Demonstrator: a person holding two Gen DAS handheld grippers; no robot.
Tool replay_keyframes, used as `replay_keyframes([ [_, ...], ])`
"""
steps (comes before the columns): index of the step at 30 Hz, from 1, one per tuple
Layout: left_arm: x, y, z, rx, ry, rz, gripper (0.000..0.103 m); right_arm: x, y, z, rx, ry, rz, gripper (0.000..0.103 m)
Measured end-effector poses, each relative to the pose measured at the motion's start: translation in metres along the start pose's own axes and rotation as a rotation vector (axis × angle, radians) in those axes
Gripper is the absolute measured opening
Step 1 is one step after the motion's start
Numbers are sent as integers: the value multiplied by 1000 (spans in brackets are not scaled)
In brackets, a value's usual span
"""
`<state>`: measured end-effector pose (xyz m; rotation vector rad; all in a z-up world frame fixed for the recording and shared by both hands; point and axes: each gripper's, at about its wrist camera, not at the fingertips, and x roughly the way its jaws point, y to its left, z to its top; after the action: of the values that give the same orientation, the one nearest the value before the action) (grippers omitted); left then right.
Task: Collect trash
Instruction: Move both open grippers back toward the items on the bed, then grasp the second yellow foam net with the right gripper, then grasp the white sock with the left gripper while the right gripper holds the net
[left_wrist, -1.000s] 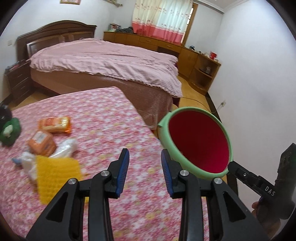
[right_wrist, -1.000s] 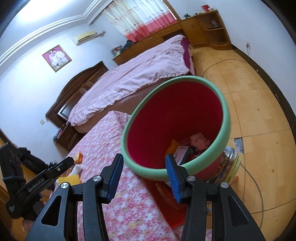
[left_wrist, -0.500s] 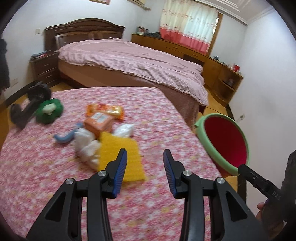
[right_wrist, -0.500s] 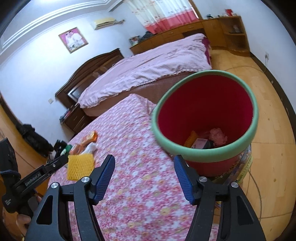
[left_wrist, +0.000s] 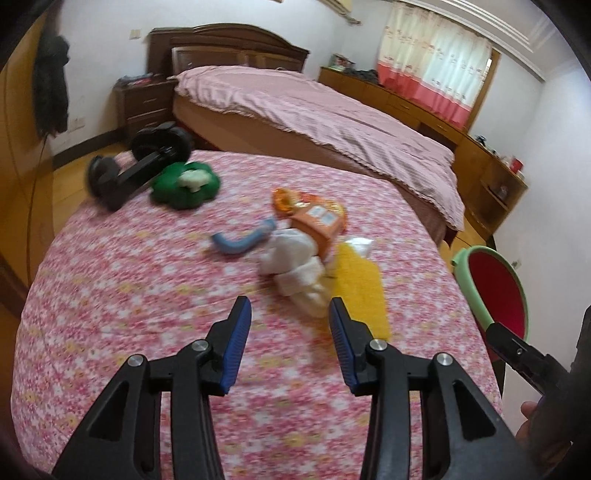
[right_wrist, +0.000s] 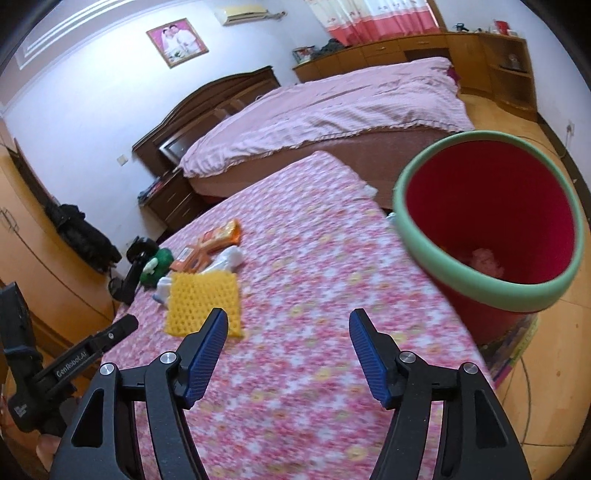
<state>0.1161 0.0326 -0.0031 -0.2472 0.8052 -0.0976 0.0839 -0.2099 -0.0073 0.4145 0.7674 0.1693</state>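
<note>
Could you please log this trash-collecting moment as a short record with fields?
surface: floral tablecloth
trash pile: yellow pad, white wad, orange packets, blue strip
bin: red bin with green rim, beside the table, some trash inside
left tool: open, empty, pointed at the pile
right tool: open, empty
other: green toy
</note>
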Motion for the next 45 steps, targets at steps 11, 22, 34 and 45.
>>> replay_keyframes([
  [11, 9, 52, -1, -114, 18, 65, 44, 53, 50, 0, -82, 89, 56, 79],
  [22, 17, 79, -3, -177, 38, 102, 44, 100, 83, -4, -182, 146, 42, 79],
  [34, 25, 74, -2, -158, 49, 90, 44, 109, 67, -8, -140, 167, 28, 40],
  [45, 27, 49, 0, -119, 49, 36, 44, 73, 32, -2, -59, 74, 32, 20],
])
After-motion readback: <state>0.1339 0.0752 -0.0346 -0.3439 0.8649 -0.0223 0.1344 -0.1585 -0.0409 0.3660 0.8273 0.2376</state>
